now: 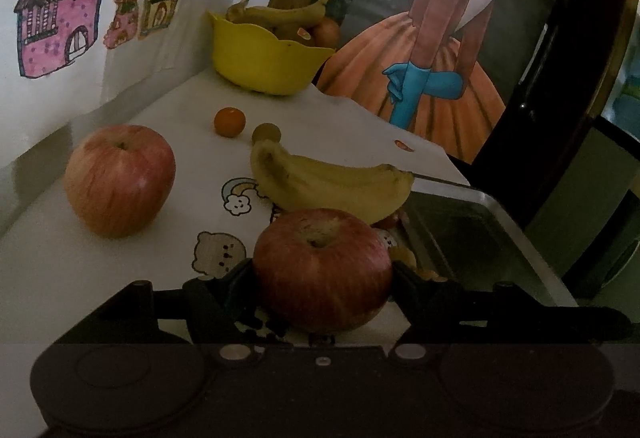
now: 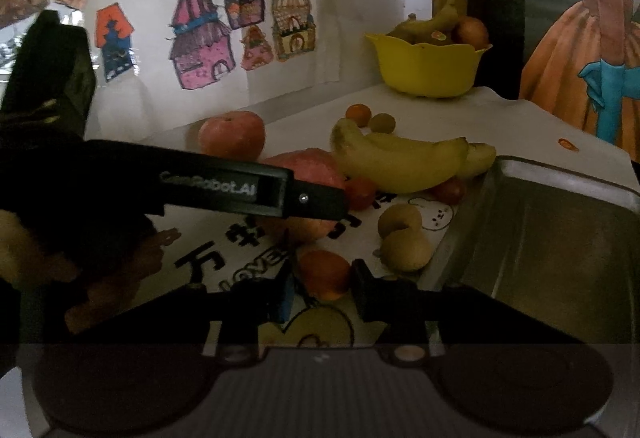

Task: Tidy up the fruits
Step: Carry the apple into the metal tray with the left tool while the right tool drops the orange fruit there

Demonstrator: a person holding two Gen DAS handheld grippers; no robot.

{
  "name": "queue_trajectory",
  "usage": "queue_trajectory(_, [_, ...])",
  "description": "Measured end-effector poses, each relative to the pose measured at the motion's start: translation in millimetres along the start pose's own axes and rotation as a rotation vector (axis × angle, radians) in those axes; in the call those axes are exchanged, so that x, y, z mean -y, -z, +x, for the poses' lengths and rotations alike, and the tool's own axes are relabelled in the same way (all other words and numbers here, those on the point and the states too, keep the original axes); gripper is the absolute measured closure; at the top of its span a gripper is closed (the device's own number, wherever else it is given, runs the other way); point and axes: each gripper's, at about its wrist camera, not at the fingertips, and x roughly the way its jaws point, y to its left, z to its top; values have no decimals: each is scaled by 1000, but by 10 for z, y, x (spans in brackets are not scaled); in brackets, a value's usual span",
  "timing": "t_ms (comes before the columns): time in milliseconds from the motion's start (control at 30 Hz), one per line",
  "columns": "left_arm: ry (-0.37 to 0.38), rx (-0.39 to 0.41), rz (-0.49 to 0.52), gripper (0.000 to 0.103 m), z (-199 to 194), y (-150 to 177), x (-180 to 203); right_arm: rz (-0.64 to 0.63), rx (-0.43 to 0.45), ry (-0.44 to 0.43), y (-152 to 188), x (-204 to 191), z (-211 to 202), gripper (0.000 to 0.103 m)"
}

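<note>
A white tabletop [image 1: 48,262] printed with cartoons, under a wall of house drawings, carries a scalloped yellow plastic bowl [image 1: 260,62] of fruit at its far end. The left gripper [image 1: 320,278] clenches a large red apple [image 1: 322,270] low over the table, apparently mid-pickup, so the next move is likely carrying it to that bowl. The right gripper [image 2: 322,288] sits level, jaws bracketing a small orange tangerine [image 2: 325,274]; I cannot tell whether they grip.
</note>
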Motion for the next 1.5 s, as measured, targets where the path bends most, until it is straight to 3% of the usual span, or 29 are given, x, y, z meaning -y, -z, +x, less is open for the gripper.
queue_trajectory(267, [-5,4,-16,31,-121,102,86,14,39,0,66,69,-301,70])
queue_trajectory(533, [38,-26,-28,31,-209,185,257,62,84,20,158,273,-564,70])
queue_trajectory(800, [90,-2,-41,31,-229,126,525,112,117,70,242,548,-739,70])
queue_trajectory(1067, [139,-12,-45,31,202,-101,871,151,134,164,282,963,-823,70])
queue_trajectory(1333, [122,-47,-39,31,748,-272,1070,182,153,233,244,1357,-807,69])
queue_trajectory(1500, [109,-54,-14,31,933,-292,1123,168,114,263,165,1501,-656,69])
